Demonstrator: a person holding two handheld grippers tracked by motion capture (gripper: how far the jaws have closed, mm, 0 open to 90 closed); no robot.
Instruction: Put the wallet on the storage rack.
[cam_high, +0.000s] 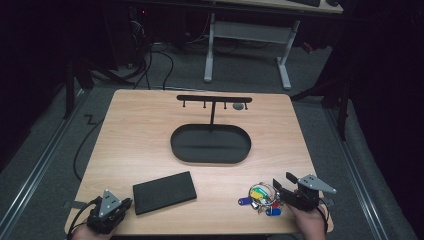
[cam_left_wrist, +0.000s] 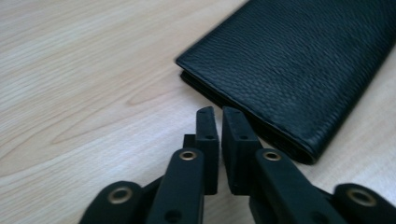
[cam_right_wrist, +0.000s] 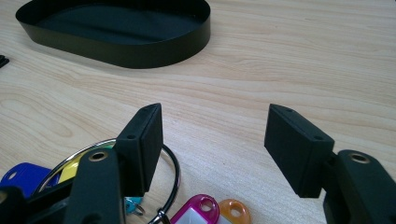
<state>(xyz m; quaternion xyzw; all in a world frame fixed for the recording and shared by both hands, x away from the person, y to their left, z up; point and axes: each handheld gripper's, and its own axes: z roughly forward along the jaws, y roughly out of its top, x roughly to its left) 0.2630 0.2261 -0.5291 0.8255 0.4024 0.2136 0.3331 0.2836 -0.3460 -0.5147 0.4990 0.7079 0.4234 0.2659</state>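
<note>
Right gripper view: the key bunch (cam_right_wrist: 140, 205), a metal ring with blue, yellow, pink and orange tags, lies on the desk (cam_right_wrist: 280, 60) at the near right edge, under and just left of the right gripper (cam_right_wrist: 214, 140), whose jaws gape wide with nothing between them. Likely that hand is nearer to it. Left gripper (cam_left_wrist: 218, 140), jaws nearly closed and empty, points beside the wallet (cam_left_wrist: 299, 65), whose long axis runs diagonally. Beyond stands the oval tray (cam_right_wrist: 116, 51) with its hook rack (cam_high: 214, 98). No writing is legible.

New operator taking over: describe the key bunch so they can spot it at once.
On the wooden table, look at the near right edge, in front of the oval black tray. The keys lie by the right claw: a metal ring with bright tags, unlike the plain black wallet to their left.
</note>
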